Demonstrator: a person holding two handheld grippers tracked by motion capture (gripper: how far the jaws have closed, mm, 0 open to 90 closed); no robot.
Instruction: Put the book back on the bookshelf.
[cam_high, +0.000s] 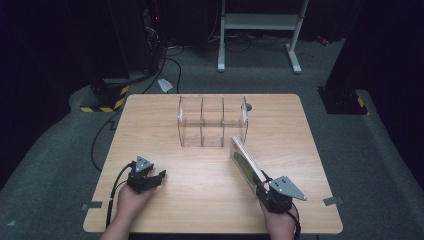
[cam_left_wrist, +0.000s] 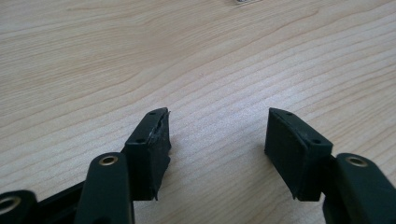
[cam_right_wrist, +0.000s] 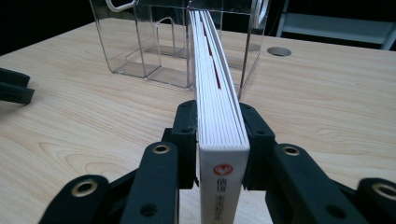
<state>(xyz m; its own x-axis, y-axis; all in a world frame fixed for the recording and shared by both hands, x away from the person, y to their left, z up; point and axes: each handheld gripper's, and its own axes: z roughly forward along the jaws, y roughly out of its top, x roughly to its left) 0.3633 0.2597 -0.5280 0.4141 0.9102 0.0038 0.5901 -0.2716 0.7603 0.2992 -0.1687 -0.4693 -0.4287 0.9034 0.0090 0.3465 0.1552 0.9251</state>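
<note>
- Looking down from the high view: the right gripper (cam_high: 264, 186) clamps a book (cam_high: 246, 160) near the table's (cam_high: 210, 210) front right corner, before a clear rack (cam_high: 212, 121).
- Left gripper view: left gripper (cam_left_wrist: 217, 135) spread wide over bare wood.
- Right gripper view: jaws squeeze the book's spine end.

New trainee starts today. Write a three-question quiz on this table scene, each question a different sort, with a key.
1. True or false: the right gripper is clamped on a book.
2. Multiple choice: the jaws of the left gripper are
A. shut on a pen
B. open above bare table
C. shut on the book
3. Fill in: the book's far end points toward the clear plastic ____ on the table.

Key: 1 true; 2 B; 3 organizer, with three compartments side by side.
</note>
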